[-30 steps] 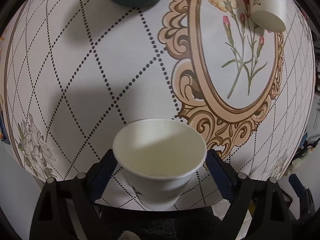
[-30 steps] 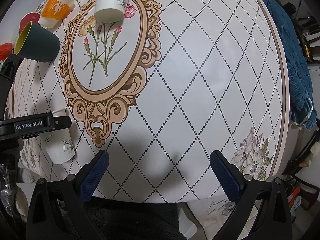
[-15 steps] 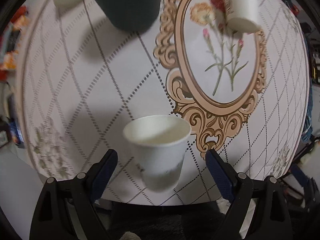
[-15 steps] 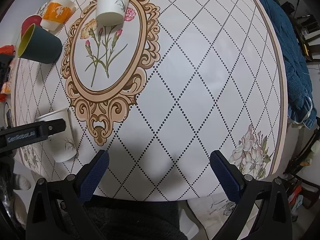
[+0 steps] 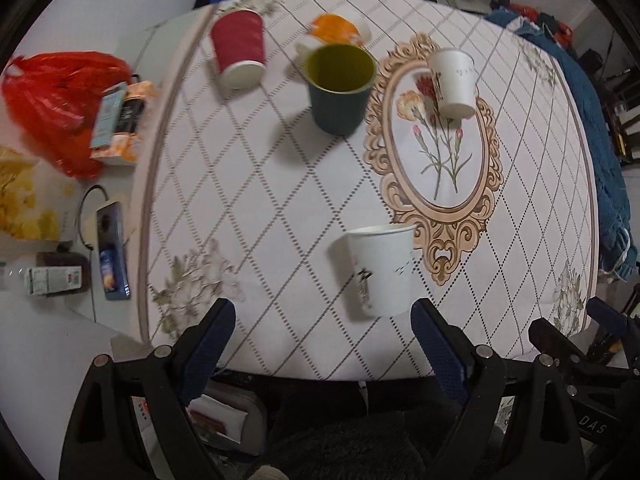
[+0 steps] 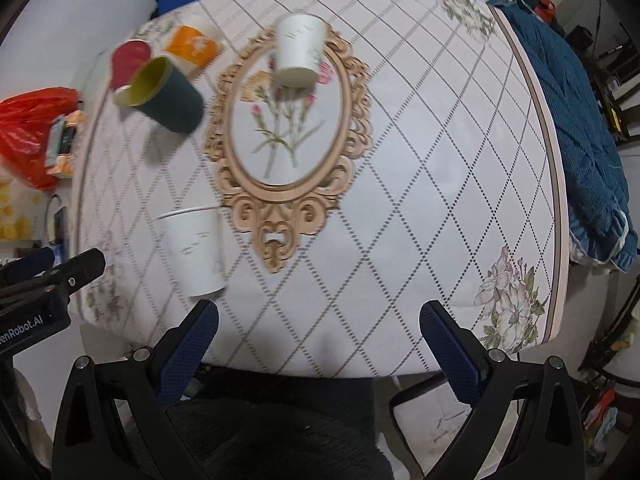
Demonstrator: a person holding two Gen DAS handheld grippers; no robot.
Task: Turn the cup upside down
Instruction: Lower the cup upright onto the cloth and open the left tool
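A white paper cup (image 5: 380, 270) stands upright, mouth up, near the front edge of the table; it also shows in the right wrist view (image 6: 194, 250). My left gripper (image 5: 322, 334) is open and empty, pulled back from the cup, which stands ahead between the fingers and nearer the right one. My right gripper (image 6: 318, 338) is open and empty over the table's front edge, with the cup to its left. A second white paper cup (image 5: 454, 82) stands upside down on the flower medallion, also in the right wrist view (image 6: 298, 52).
A dark green cup (image 5: 340, 88) stands mouth up at the back. A red cup (image 5: 239, 54) stands upside down and an orange cup (image 5: 334, 32) lies behind them. A red bag (image 5: 52, 108) and boxes lie left of the table. A blue blanket (image 6: 576, 128) lies right.
My left gripper let go of the white cup and drew back and up; the cup now stands free on the table. My right gripper also drew back a little.
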